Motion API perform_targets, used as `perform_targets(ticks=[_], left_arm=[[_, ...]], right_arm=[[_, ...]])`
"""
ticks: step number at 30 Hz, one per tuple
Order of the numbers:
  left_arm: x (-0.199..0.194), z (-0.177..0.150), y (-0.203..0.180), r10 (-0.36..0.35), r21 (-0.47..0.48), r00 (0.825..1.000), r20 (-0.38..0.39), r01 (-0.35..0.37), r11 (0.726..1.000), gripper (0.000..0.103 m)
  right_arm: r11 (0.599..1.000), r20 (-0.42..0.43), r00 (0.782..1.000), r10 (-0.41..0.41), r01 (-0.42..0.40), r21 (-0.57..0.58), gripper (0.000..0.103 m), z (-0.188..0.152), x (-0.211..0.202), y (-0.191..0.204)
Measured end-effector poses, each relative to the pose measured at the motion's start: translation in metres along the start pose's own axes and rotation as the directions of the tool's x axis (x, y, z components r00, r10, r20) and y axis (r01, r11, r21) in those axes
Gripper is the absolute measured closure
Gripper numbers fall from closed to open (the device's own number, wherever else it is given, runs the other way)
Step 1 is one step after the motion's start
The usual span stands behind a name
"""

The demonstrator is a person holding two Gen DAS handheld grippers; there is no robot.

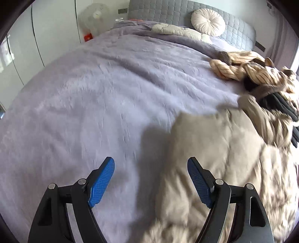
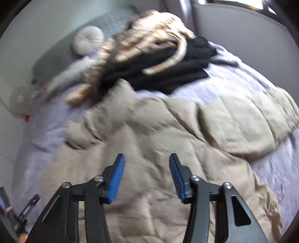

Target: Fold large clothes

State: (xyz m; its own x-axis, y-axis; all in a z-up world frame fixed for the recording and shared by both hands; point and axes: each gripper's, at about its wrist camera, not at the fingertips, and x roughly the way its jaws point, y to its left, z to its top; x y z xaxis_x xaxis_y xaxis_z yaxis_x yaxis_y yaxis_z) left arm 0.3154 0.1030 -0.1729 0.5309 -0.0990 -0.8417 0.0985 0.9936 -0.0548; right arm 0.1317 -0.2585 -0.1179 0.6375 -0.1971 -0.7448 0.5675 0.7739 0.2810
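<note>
Coat: a beige quilted coat (image 2: 168,119) lies spread and rumpled on the near part of a bed, its stitched panels running across it; in the left wrist view it fills the lower right (image 1: 214,149), blurred.
Sleeve: one padded arm of the coat (image 2: 93,123) reaches out to the left over the cover.
Right gripper: (image 2: 147,177) hangs above the coat's middle, blue pads apart, nothing between them, no pad seen pressing the cloth.
Left gripper: (image 1: 151,182) sits over the coat's left edge, blue pads wide apart and empty; one finger is over bare cover, the other over beige fabric.
Bed cover: lilac, fuzzy, creased (image 1: 93,93), under everything.
Black garment: a dark folded piece (image 2: 168,65) lies beyond the coat, touching its far edge.
Striped garment: tan cloth with dark lines (image 1: 248,69) is heaped partly on the black garment.
Cushion: a round cream one (image 1: 207,22) leans on the grey quilted headboard (image 1: 168,11).
Fan: a white one (image 1: 96,15) stands by the wall at the bed's far corner.
Wardrobe: pale doors (image 1: 37,37) run along the bed's left.
</note>
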Motion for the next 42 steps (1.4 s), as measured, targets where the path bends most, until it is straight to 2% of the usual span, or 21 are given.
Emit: perform_targets(ticks=[2,4,5,7,8,9,13,16,19,23,27,28,30,32,34,36,38,39,41,42], left_arm=[[0.015,0.013,-0.007,0.022,0.003,1.000,-0.012,-0.022,1.000,0.022],[0.028,0.017,-0.015,0.041,0.031,0.999,-0.017,-0.041,0.999,0.022],[0.037,0.016,-0.023,0.067,0.058,0.997,-0.027,-0.066,0.996,0.022],[0.050,0.012,-0.033,0.094,0.086,0.995,-0.039,-0.090,0.992,0.022],[0.052,0.007,-0.035,0.094,0.090,0.995,-0.041,-0.090,0.992,0.022],[0.056,0.004,-0.036,0.089,0.092,0.995,-0.047,-0.085,0.992,0.022],[0.061,0.000,-0.042,0.091,0.100,0.994,-0.056,-0.085,0.991,0.021],[0.051,0.005,-0.043,0.106,0.106,0.992,-0.074,-0.098,0.989,0.021],[0.032,0.006,-0.042,0.082,0.108,0.994,-0.074,-0.074,0.991,0.021],[0.002,-0.003,-0.054,0.053,0.162,0.996,-0.077,-0.040,0.986,0.021],[-0.019,-0.026,-0.081,0.005,0.214,0.991,-0.133,0.023,0.977,0.021],[-0.024,-0.034,-0.090,-0.008,0.227,0.989,-0.149,0.042,0.973,0.021],[-0.034,-0.049,-0.112,-0.035,0.262,0.983,-0.180,0.082,0.961,0.021],[-0.044,-0.063,-0.134,-0.060,0.294,0.978,-0.201,0.119,0.948,0.021],[-0.054,-0.075,-0.155,-0.082,0.323,0.975,-0.209,0.148,0.935,0.021],[-0.064,-0.085,-0.176,-0.103,0.353,0.971,-0.216,0.176,0.919,0.021],[-0.071,-0.094,-0.196,-0.123,0.379,0.965,-0.231,0.206,0.902,0.021],[-0.073,-0.097,-0.202,-0.130,0.386,0.963,-0.234,0.215,0.897,0.017],[-0.079,-0.104,-0.217,-0.148,0.402,0.964,-0.223,0.229,0.886,0.000],[-0.082,-0.106,-0.222,-0.154,0.409,0.966,-0.209,0.230,0.883,0.000]], right_arm=[[0.997,-0.056,0.996,0.064,-0.067,-0.048,0.081,0.001,0.014,0.022],[0.993,-0.146,0.986,0.083,-0.094,-0.072,0.087,-0.003,0.042,0.034],[0.993,-0.198,0.978,0.068,-0.085,-0.082,0.087,-0.009,0.058,0.037],[0.993,-0.283,0.959,-0.012,-0.021,-0.114,0.088,-0.023,0.089,0.029],[0.993,-0.305,0.952,-0.036,0.000,-0.118,0.098,-0.032,0.100,0.020],[0.992,-0.311,0.950,-0.034,-0.004,-0.122,0.102,-0.036,0.108,0.013],[0.979,-0.274,0.962,-0.013,-0.044,-0.201,0.103,-0.034,0.114,0.012],[0.979,-0.257,0.966,-0.036,-0.017,-0.203,0.103,-0.029,0.103,0.008],[0.994,-0.267,0.963,-0.018,-0.012,-0.110,0.099,-0.024,0.086,-0.014],[1.000,-0.299,0.954,0.016,-0.019,-0.007,0.099,-0.037,0.068,-0.046],[0.996,-0.305,0.951,0.058,-0.034,0.082,0.099,-0.044,0.044,-0.073],[0.993,-0.304,0.950,0.073,-0.041,0.110,0.097,-0.045,0.039,-0.081],[0.984,-0.302,0.948,0.102,-0.053,0.167,0.085,-0.050,0.029,-0.095],[0.972,-0.288,0.949,0.125,-0.059,0.228,0.061,-0.055,0.014,-0.115],[0.964,-0.275,0.954,0.121,-0.048,0.260,0.054,-0.059,0.006,-0.126],[0.958,-0.267,0.956,0.119,-0.040,0.283,0.051,-0.062,-0.004,-0.145],[0.949,-0.261,0.958,0.123,-0.037,0.313,0.036,-0.064,-0.011,-0.163],[0.942,-0.251,0.960,0.126,-0.036,0.334,0.034,-0.065,-0.015,-0.172],[0.929,-0.231,0.965,0.126,-0.033,0.368,0.026,-0.067,-0.024,-0.193],[0.925,-0.225,0.966,0.126,-0.033,0.379,0.025,-0.067,-0.026,-0.199]])
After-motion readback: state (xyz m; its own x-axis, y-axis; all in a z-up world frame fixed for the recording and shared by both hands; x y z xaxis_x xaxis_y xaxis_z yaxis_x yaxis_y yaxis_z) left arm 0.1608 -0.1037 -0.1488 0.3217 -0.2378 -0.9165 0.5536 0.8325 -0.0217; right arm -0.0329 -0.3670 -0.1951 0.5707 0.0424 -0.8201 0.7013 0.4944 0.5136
